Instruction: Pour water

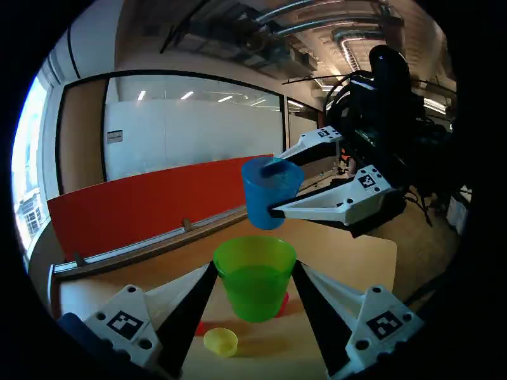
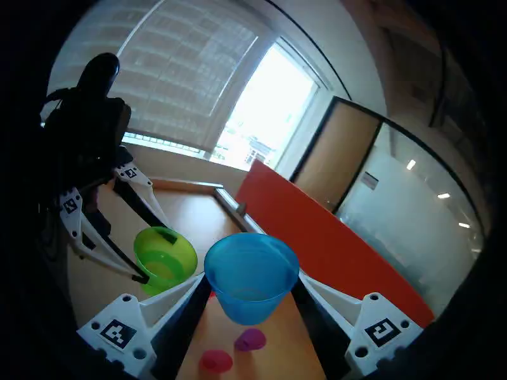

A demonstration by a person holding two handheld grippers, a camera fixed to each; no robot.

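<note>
L claw [image 1: 255, 266] grips the green cup [image 1: 258, 307], part-full w/ water [image 1: 253, 282], upright and low by the bench [image 1: 345, 253] as receiver. R claw [image 2: 252, 280] holds the blue cup [image 2: 251, 263] higher, near it, prob. ready to tip. Both claws are closed just to cup width, fingers pressing the cup sides.

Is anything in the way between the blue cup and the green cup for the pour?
Nothing visible. Only open air separates the blue cup from the green cup. The small yellow cup lies on the table below, out of the way.
</note>
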